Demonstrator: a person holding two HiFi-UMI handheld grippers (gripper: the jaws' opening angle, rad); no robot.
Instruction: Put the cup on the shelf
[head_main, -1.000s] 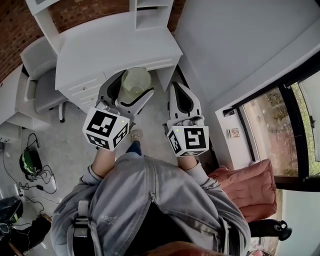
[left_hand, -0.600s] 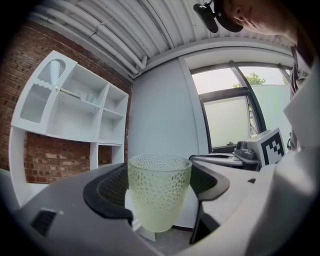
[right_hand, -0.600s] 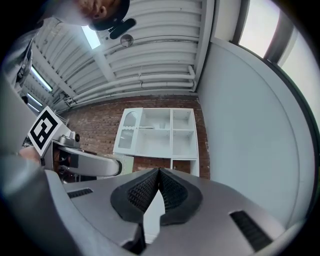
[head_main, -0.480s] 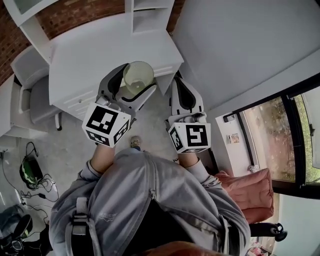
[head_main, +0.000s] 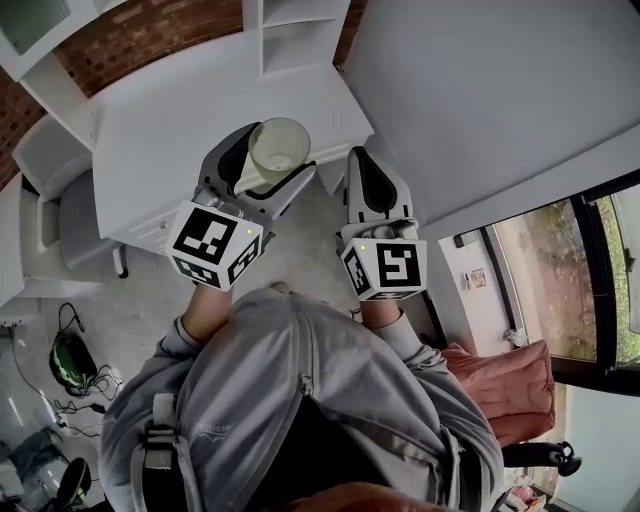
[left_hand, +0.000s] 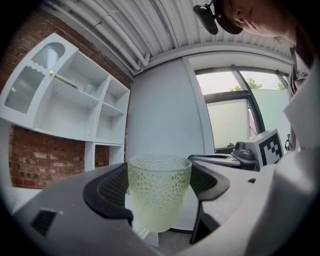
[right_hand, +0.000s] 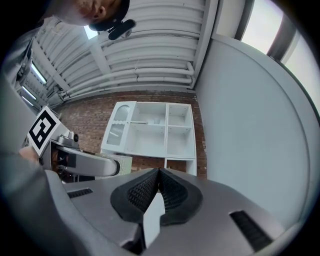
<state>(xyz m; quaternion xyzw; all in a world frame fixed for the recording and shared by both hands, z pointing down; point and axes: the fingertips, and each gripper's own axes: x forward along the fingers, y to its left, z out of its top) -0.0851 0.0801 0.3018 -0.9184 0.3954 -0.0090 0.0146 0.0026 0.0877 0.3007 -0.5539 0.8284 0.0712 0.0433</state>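
A frosted, pale green dimpled cup (head_main: 277, 150) stands upright between the jaws of my left gripper (head_main: 266, 166), which is shut on it. In the left gripper view the cup (left_hand: 159, 192) fills the gap between the two black pads, which press on its sides. It hangs over the front edge of the white desk (head_main: 170, 110). My right gripper (head_main: 366, 168) is beside it on the right, shut with nothing in it; its pads (right_hand: 150, 187) meet. The white shelf unit (right_hand: 155, 131) stands on the desk against the brick wall, also seen ahead of the cup (left_hand: 75, 100).
A grey chair (head_main: 50, 215) stands left of the desk. A grey wall (head_main: 480, 80) runs along the right, with a window (head_main: 560, 270) and an orange cushion (head_main: 500, 375) lower right. Cables (head_main: 65, 355) lie on the floor at the left.
Both grippers have moved forward towards the desk, the cup still in the left one. The cup has gone from in front of the desk to over its front edge.
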